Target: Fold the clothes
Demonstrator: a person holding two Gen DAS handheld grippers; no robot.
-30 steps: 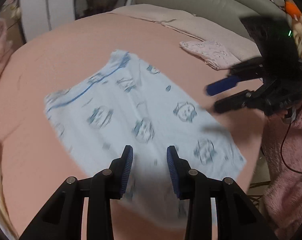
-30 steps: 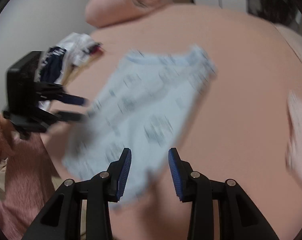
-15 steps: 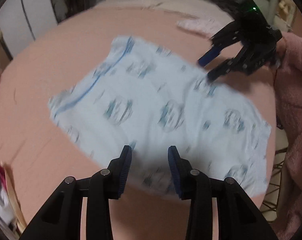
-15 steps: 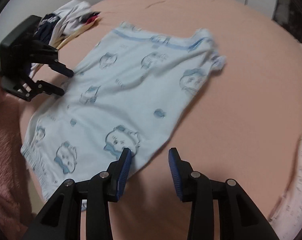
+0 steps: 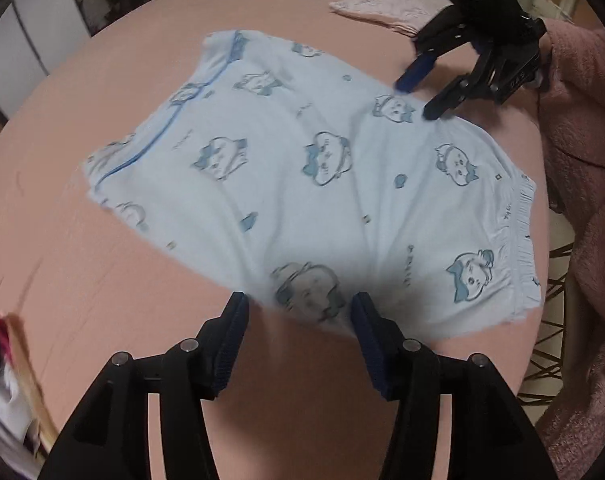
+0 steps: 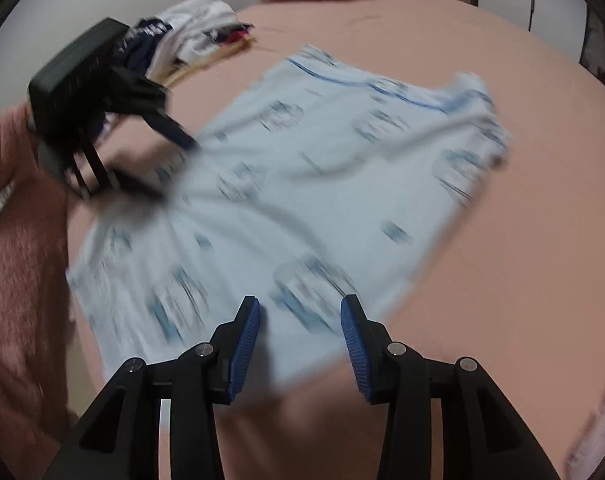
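A light blue garment printed with cat faces lies spread flat on the pink bed; its elastic waistband is at the right in the left wrist view. My left gripper hovers over the garment's near edge, its jaws opening, with cloth below the gap and no pad pressing on it. My right gripper stands over the opposite side edge of the garment, jaws opening slightly, gripping nothing. Each gripper shows in the other view: the right gripper and the left gripper, both at the cloth's edge.
A folded pale pink garment lies at the far side of the bed. A pile of mixed clothes sits near the bed's corner. A fuzzy pink sleeve runs along the bed's edge, with a wire rack below it.
Both grippers have sunk closer to the garment, which now fills more of each view. My left gripper's jaws have widened clearly, the right's only a little.
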